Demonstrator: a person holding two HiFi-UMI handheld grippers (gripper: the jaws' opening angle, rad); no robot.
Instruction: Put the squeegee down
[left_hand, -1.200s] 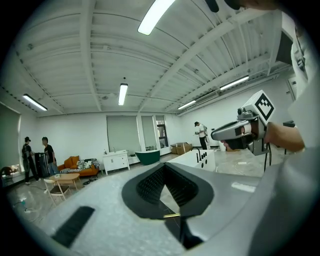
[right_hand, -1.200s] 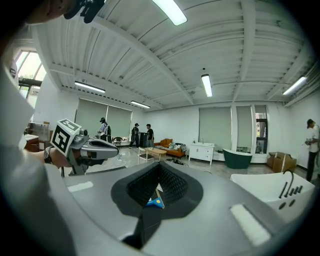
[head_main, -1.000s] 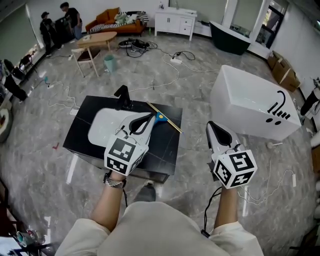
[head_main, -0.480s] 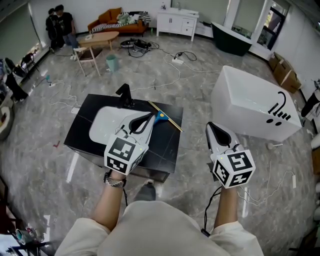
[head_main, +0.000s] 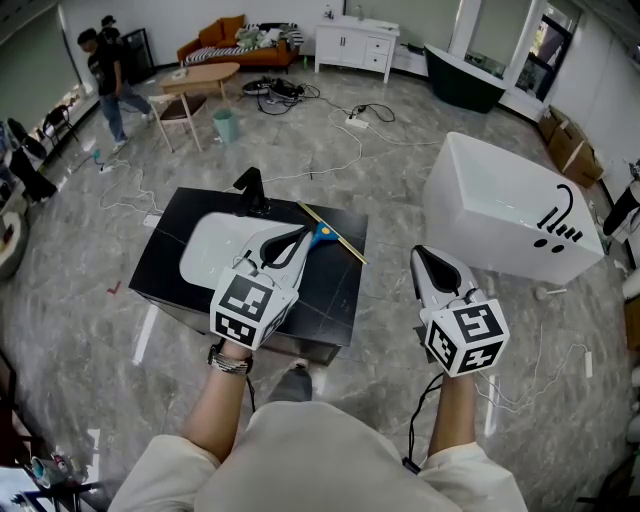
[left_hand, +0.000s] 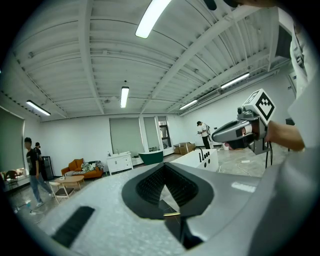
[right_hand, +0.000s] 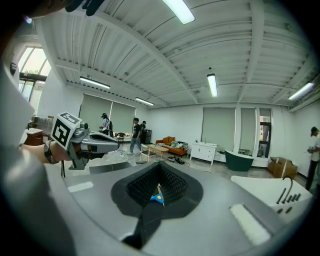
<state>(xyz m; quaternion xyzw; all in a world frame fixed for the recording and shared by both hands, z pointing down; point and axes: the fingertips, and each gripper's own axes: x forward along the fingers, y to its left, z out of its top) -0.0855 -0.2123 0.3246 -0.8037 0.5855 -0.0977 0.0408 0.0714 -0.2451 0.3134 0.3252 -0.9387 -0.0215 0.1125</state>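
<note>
A squeegee (head_main: 322, 236) with a blue handle and a thin yellow blade lies on the black counter (head_main: 335, 290), to the right of the white sink (head_main: 215, 245) and the black faucet (head_main: 247, 192). My left gripper (head_main: 302, 233) hovers over the sink's right edge. It is shut with nothing in it, and its tip is just left of the blue handle. My right gripper (head_main: 420, 254) hangs off the counter's right side over the floor, jaws together and empty. In the right gripper view the squeegee (right_hand: 157, 198) shows small beyond the closed jaws of my right gripper (right_hand: 160, 167).
A white bathtub (head_main: 510, 205) stands to the right of the counter. Cables (head_main: 340, 150) trail over the marble floor behind it. Farther back are a wooden table (head_main: 195, 75), an orange sofa (head_main: 225, 42), a white cabinet (head_main: 350, 45) and a person (head_main: 105, 70) at the far left.
Both grippers and the squeegee have kept still. Only the people at the far left of the room have moved about.
</note>
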